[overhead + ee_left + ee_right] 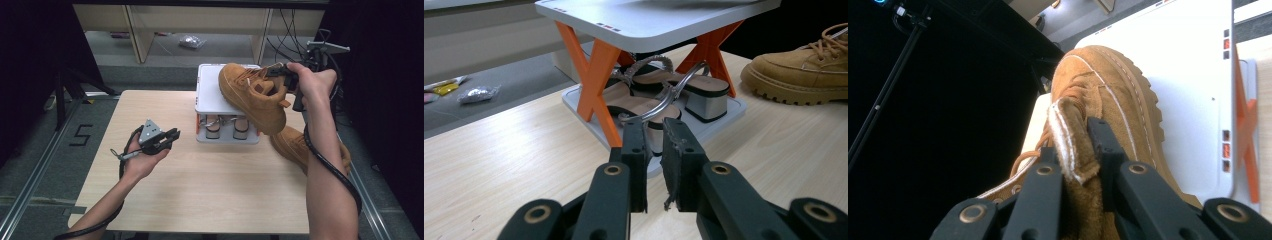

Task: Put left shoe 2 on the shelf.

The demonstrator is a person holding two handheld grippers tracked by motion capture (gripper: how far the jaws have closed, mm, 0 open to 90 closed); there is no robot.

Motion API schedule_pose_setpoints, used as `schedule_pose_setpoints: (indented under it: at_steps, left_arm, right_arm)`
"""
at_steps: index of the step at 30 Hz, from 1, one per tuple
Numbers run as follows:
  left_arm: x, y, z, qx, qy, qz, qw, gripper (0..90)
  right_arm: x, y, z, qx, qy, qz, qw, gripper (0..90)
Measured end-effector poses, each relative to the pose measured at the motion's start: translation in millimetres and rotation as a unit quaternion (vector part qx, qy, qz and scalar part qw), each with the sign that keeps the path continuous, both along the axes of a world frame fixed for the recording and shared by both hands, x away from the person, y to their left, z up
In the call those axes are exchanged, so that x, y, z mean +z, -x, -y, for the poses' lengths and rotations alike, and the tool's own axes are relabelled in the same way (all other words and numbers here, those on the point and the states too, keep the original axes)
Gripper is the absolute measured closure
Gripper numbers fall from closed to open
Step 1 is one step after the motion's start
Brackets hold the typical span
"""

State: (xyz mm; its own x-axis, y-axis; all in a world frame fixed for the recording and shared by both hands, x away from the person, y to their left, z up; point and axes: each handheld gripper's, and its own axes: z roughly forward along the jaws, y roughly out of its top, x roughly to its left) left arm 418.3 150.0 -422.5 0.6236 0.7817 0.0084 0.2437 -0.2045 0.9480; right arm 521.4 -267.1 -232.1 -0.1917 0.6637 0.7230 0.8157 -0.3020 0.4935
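Observation:
A tan lace-up boot (250,95) hangs tilted over the top shelf of a white shoe rack (207,90) with orange X legs. My right gripper (274,71) is shut on the boot's collar; the right gripper view has the padded collar (1070,145) pinched between the jaws, toe (1108,85) pointing away over the shelf (1193,75). A second tan boot (295,145) rests on the table right of the rack, partly behind the right forearm. My left gripper (175,134) hovers left of the rack, its jaws a narrow gap apart with nothing between them (654,125).
A pair of strappy sandals (225,127) sits on the rack's lower tray (729,112). The wooden table (200,185) is bare in front of the rack. Behind the table are shelving legs, cables and a crumpled bag (191,41) on the floor.

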Motion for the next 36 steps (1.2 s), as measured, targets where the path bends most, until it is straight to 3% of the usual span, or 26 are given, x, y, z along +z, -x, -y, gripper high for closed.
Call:
schedule_pose_setpoints:
  at_steps: [9,12,14,15,22,26,29,32,36]
  left_arm:
    - [2.1,-1.6,7.6,-0.008,0.004,0.002,1.0000,79.2]
    - [3.0,-1.9,9.5,-0.010,0.004,0.004,0.9999,79.2]
    - [3.7,-2.1,11.2,-0.012,0.006,0.004,0.9999,79.2]
    - [4.3,-2.5,12.6,-0.013,0.006,0.005,0.9999,79.1]
    - [10.8,-2.9,27.7,-0.029,0.007,0.011,0.9995,78.8]
    - [13.5,-4.3,36.7,-0.040,0.007,0.012,0.9991,78.5]
    - [14.4,-5.0,43.7,-0.047,0.006,0.014,0.9988,78.5]
    - [15.4,-4.1,48.2,-0.053,0.005,0.015,0.9985,78.6]
    - [16.4,-3.8,51.1,-0.055,0.005,0.017,0.9983,79.0]
  right_arm:
    - [-13.0,-18.0,-15.1,-0.018,-0.013,-0.012,0.9997,84.0]
    - [-22.3,-22.3,-17.3,-0.025,-0.001,-0.013,0.9996,83.3]
    - [-26.1,-23.8,-14.5,-0.031,-0.018,-0.016,0.9992,82.7]
    - [-27.0,-24.1,-13.0,-0.030,-0.012,-0.007,0.9995,82.3]
    - [-29.1,-27.7,-13.6,-0.042,0.009,0.008,0.9991,62.1]
    - [-31.0,-25.6,-7.4,-0.052,0.005,0.011,0.9986,48.3]
    - [-28.3,-22.3,-3.6,-0.058,0.012,0.015,0.9981,46.3]
    - [-23.2,-17.9,-0.5,-0.059,0.036,0.027,0.9972,46.3]
    - [-22.0,-11.3,4.3,-0.057,0.043,0.039,0.9967,46.1]
